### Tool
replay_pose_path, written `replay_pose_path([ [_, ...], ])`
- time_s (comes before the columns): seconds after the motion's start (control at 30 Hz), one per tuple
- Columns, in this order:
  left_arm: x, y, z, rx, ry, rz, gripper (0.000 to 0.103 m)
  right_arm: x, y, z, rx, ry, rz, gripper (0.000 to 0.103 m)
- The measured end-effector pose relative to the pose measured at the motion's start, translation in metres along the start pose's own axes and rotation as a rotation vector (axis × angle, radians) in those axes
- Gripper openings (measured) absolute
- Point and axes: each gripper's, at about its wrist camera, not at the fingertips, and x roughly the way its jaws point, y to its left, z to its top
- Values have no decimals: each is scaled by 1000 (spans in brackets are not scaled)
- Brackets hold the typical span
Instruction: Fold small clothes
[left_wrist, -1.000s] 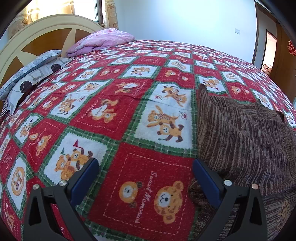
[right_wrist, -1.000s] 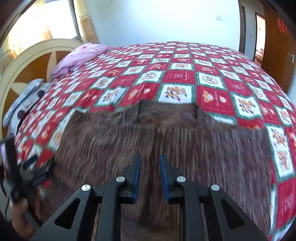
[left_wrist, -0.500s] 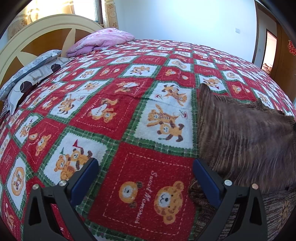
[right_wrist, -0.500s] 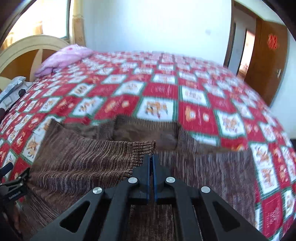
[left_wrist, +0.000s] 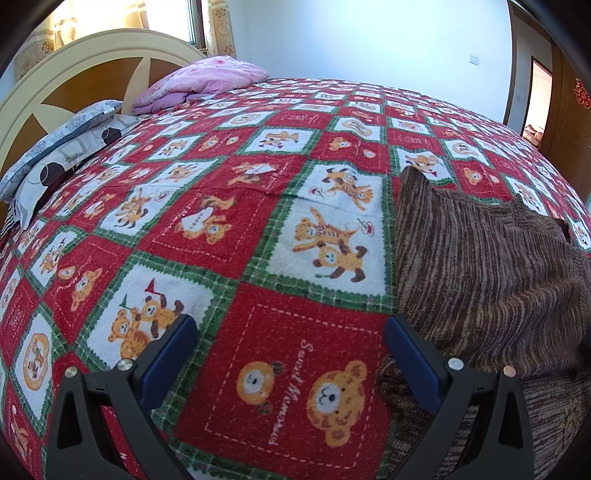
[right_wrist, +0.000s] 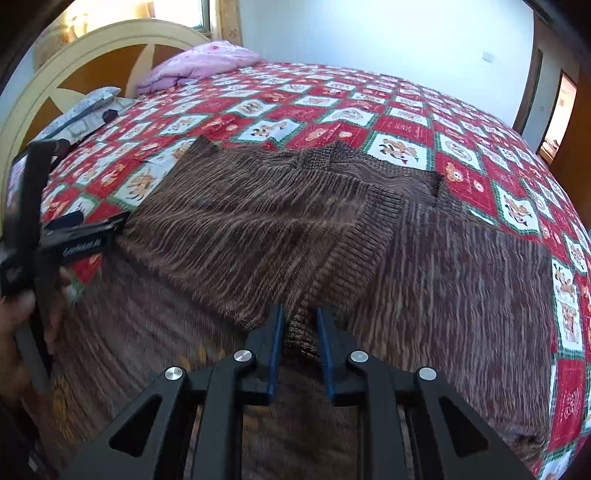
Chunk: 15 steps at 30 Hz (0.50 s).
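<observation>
- On the bed (right_wrist: 406, 122), over its red teddy-bear blanket (left_wrist: 229, 221), a brown knitted sweater (right_wrist: 461, 288) lies spread flat, neck end towards the headboard (right_wrist: 110, 48) and hem towards the person.
- One sleeve (right_wrist: 266, 229) is folded in across the sweater's body; its long axis runs slantwise from the shoulder on the headboard side down to the ribbed cuff (right_wrist: 354, 236), which ends near the sweater's middle.
- The right gripper (right_wrist: 298, 332) sits directly over the lower end of that cuff. Its fingers are parting, a narrow gap between them; knit shows in the gap, but the pads do not look pressed on it, so I read this as a release.
- The left gripper (left_wrist: 291, 354) is at the sweater's edge away from the right gripper, fingers spread wide and grasping nothing, with only blanket between them; one finger (left_wrist: 413, 358) lies just beside the knit.
- The right hand is nearer the cuff; the left is nearer the folded side edge.
- No containers are visible.
</observation>
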Motion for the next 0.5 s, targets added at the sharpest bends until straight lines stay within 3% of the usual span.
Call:
replay_pose_path([
  [0.1,0,0,0,1,-1,1,103,-9,-5,3,28,13,14,19],
  [0.23,-1,1,0,0,-1,0,103,-21,4,12,14,-104,-29,21],
  [0.3,0,0,0,0,0,-1,103,-6,2,14,13,-62,-50,21],
  [0.33,0,0,0,1,1,0,103,7,-1,12,31,1,-41,21],
  [0.5,0,0,0,0,0,-1,103,4,-8,0,40,-8,-16,21],
])
